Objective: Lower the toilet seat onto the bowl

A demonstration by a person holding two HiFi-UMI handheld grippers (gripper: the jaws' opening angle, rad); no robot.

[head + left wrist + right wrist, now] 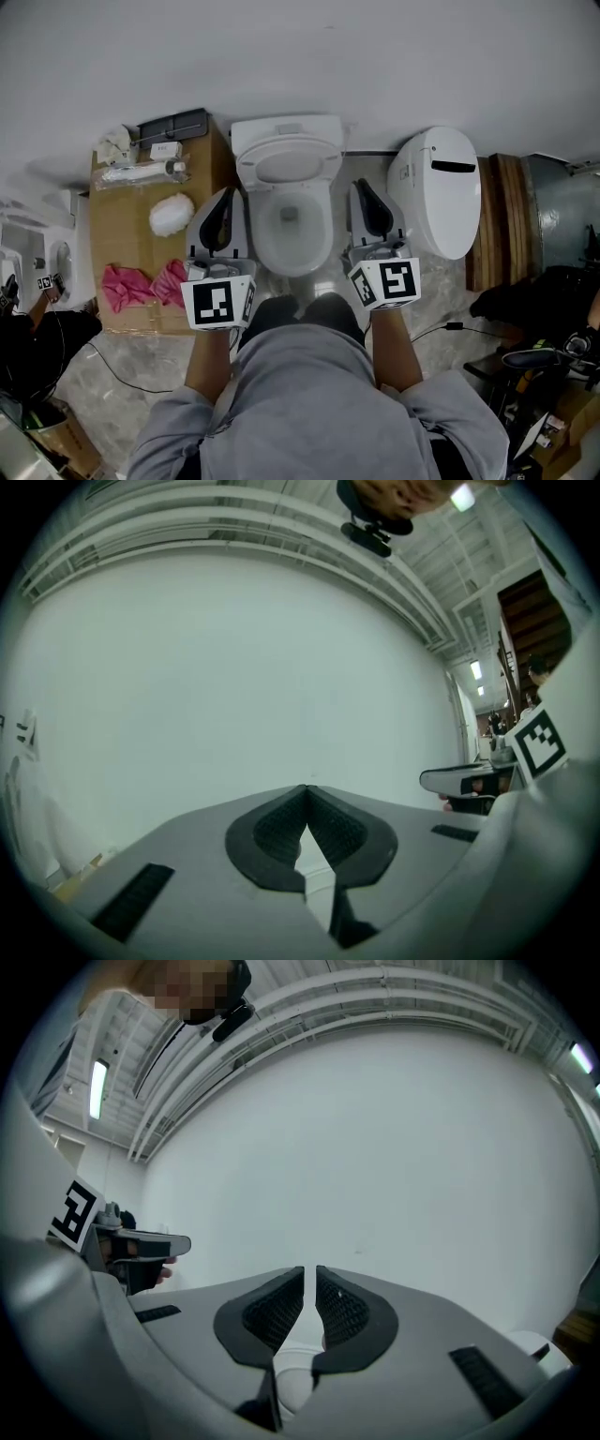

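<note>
A white toilet (291, 239) stands against the wall in the middle of the head view. Its seat ring (289, 167) looks raised, leaning back at the rear of the open bowl. My left gripper (225, 194) hovers just left of the bowl and my right gripper (362, 186) just right of it, both pointing toward the wall. The left gripper (307, 787) has its tips together and holds nothing. The right gripper (310, 1269) shows only a thin slit between its pads and is also empty. Neither touches the seat.
A second white toilet unit (441, 187) sits close on the right, with wooden boards (502, 216) beyond it. On the left is a cardboard box (122, 234) carrying a black tray (173, 125), a white puff (172, 214) and pink cloths (131, 286). Cables lie on the floor.
</note>
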